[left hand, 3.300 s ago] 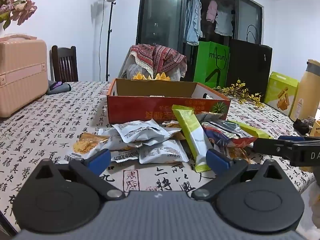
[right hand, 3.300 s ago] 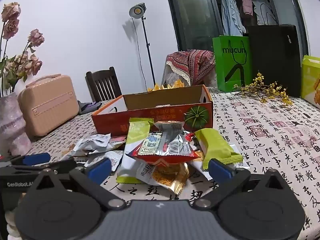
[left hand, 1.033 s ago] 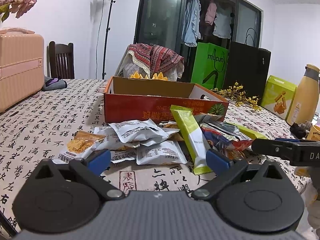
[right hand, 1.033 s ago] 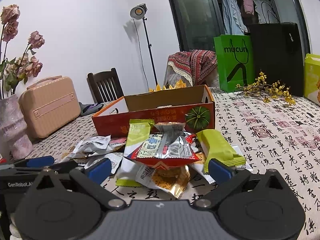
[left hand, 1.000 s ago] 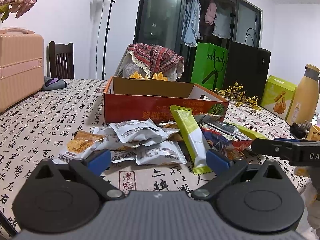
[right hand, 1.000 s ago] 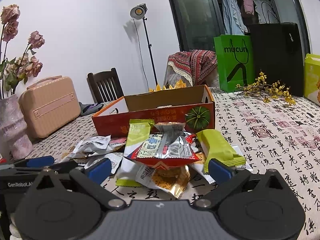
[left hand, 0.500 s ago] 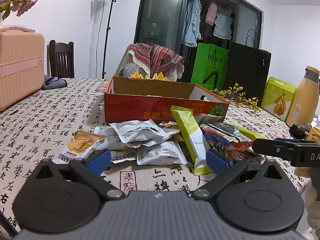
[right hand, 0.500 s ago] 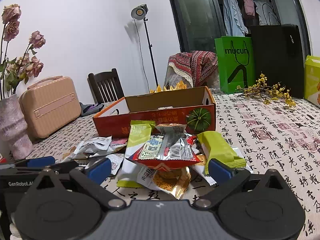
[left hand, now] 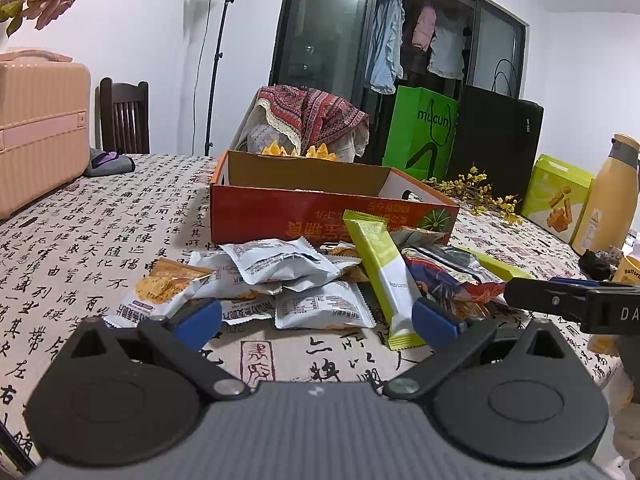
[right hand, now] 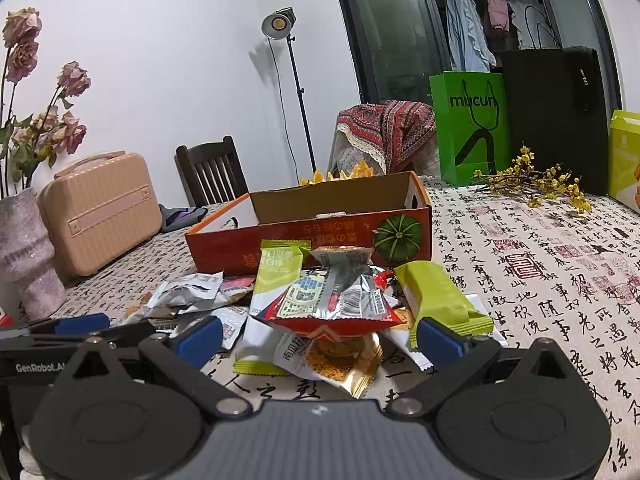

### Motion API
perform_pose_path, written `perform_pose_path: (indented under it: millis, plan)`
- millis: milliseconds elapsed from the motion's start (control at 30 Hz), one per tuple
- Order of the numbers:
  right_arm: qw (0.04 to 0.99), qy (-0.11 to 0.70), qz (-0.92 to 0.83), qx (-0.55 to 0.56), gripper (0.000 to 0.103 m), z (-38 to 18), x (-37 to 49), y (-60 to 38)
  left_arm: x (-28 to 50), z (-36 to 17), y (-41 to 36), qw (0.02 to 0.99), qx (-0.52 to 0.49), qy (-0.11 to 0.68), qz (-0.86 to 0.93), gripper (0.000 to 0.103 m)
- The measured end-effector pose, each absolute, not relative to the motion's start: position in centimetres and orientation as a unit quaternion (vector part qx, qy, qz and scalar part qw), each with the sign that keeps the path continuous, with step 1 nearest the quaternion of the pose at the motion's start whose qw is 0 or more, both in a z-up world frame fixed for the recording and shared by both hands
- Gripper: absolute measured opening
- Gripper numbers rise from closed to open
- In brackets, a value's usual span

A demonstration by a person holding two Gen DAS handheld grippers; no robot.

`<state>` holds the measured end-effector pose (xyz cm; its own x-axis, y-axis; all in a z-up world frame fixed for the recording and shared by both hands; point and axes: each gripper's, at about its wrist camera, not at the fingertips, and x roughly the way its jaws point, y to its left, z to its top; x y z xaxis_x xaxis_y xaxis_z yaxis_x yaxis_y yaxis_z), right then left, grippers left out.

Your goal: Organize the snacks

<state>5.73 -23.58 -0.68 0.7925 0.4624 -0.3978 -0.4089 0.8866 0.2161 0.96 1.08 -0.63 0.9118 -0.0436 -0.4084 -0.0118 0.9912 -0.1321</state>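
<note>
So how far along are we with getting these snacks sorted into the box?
Barely started. Nothing looks done: the visible part of the orange box interior shows no snacks, though its floor is hidden. Nothing is in hand: the left tongs and right tongs are both open, short of the pile. Left to do: the whole snack pile, including the green bar and the red packet.

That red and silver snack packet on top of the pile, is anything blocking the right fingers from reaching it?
Nothing visible does. The red and silver packet lies on top of the pile, straight ahead of the open right gripper. Beyond it, only the near wall of the orange box stands before the inside.
</note>
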Motion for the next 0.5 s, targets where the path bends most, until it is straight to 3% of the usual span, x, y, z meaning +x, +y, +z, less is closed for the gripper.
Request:
perform_pose_path:
  millis: [500]
  plan:
    - [0.945, 0.224, 0.231, 0.059, 0.103, -0.66, 5.73, -23.57, 1.04, -0.64, 1.15, 0.976, -0.064, 0.208, -0.009, 0.103]
